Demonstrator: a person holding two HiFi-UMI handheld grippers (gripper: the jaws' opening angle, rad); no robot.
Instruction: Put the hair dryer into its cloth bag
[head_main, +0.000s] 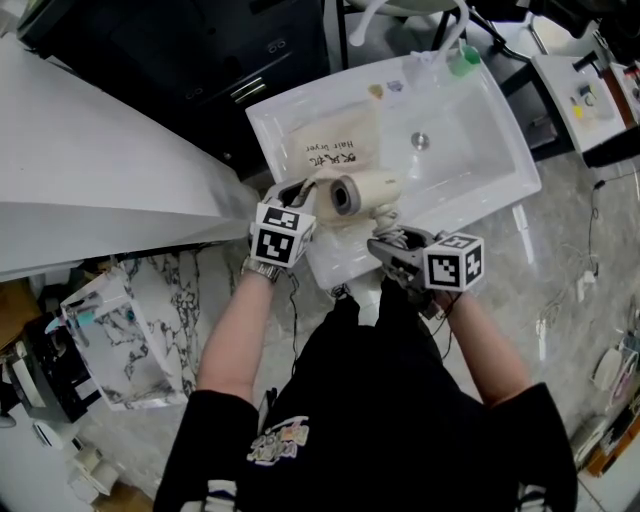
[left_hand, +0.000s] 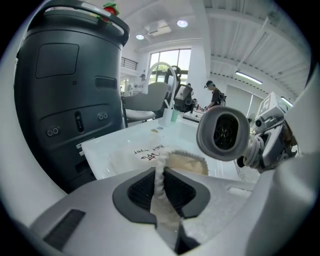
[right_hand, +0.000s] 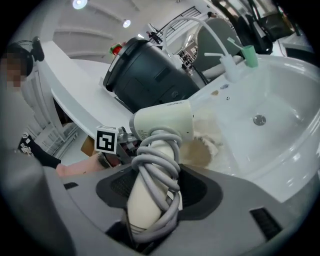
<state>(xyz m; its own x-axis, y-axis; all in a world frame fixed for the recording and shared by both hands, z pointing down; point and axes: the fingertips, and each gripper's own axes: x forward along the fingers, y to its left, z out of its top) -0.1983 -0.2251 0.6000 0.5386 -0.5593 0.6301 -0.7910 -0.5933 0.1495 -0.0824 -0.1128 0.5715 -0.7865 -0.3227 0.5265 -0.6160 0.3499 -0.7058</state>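
Closest to the person, the right tongs (right_hand: 152, 186) stand fairly wide apart, their pads clamped on the cream handle of the hair dryer (right_hand: 162, 125). A grey cord (right_hand: 159, 165) is coiled in loops around that handle and sits between the pads with it. The dryer's barrel rises out of the tongs and points across toward the person's left, its round dark opening facing the left tongs.

The left tongs (left_hand: 159, 175) are just beside it, a little further out. They are nearly closed, with only a thin fold of pale fabric pinched between the pads. That fold is the near rim of the cloth bag (head_main: 335, 150), lifted up off the sink (head_main: 490, 150).

The dryer's barrel hangs just over the gathered, frilled mouth of the bag, between the two tongs. None of it is inside the bag, and I cannot tell whether it touches the fabric.

Beyond the mouth, the rest of the bag lies flat on the sink's left ledge, with dark lettering printed on its top side. To its right is the white basin with its drain (head_main: 421, 141). At the far rim stand a curved faucet (right_hand: 197, 22) and a green-topped bottle (head_main: 463, 60), and behind the sink is a dark cabinet (head_main: 225, 50).
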